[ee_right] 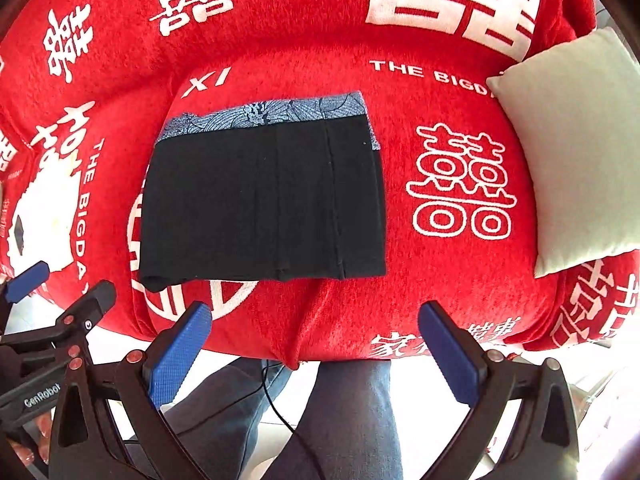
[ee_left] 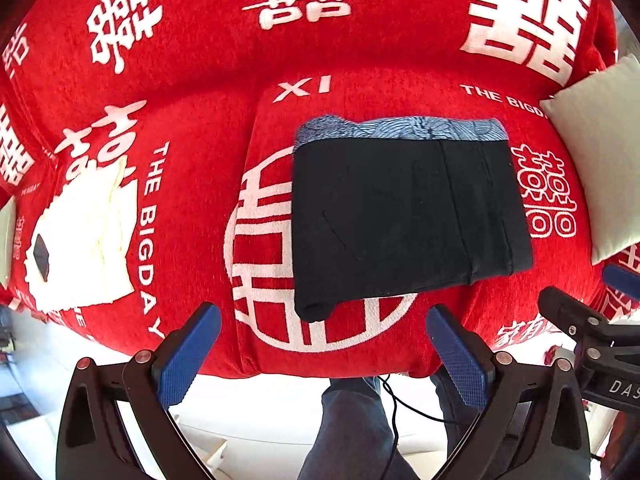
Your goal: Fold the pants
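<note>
We cannot see how many layers the folded pants hold, since the black top layer covers whatever lies beneath. The pale cushion is cut off by the right edge in both views. The small dark object on the white cloth is too small for us to identify.

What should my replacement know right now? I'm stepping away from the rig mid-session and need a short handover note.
Left gripper: open, empty, above the sofa's front edge.
Right gripper: open, empty, beside it.
Black pants: folded into a compact rectangle on the red sofa cover, blue patterned waistband at the far edge, neither gripper touching them.
Done: folding looks finished.
Left: perhaps tidy the bulging near-left corner; otherwise nothing obvious.
</note>
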The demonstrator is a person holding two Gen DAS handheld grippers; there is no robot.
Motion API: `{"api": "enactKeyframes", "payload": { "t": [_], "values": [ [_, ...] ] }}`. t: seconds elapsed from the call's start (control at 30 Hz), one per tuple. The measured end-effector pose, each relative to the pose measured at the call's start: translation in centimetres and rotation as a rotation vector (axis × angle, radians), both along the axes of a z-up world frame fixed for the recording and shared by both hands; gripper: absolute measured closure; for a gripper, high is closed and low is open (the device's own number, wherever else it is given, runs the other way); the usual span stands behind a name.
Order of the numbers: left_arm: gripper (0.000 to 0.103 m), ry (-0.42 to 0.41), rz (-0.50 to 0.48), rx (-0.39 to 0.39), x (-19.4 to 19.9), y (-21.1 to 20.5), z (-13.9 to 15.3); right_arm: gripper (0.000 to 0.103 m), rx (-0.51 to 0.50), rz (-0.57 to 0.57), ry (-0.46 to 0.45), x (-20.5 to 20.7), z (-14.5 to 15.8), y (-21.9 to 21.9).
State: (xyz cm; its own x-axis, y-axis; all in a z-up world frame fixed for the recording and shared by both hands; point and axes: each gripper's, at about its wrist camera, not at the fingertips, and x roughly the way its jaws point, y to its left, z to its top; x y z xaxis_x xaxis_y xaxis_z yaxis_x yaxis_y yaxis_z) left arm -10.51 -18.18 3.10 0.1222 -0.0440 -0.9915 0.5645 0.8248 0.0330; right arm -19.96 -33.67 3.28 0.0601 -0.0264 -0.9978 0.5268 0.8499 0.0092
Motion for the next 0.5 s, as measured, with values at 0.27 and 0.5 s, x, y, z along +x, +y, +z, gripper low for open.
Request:
{"api": "enactKeyframes", "payload": {
  "t": [0.27, 0.5],
  "values": [
    [0.0, 0.01, -0.018, 0.003, -0.37, -0.37, 0.14, 0.0, -0.027, -0.003, 0.006, 0.17, 0.51, -0.25],
    [0.0, 0.011, -0.019, 0.01, -0.6, -0.34, 0.14, 0.0, -0.034, 0.0, 0.013, 0.2, 0.61, -0.38]
  ]
}}
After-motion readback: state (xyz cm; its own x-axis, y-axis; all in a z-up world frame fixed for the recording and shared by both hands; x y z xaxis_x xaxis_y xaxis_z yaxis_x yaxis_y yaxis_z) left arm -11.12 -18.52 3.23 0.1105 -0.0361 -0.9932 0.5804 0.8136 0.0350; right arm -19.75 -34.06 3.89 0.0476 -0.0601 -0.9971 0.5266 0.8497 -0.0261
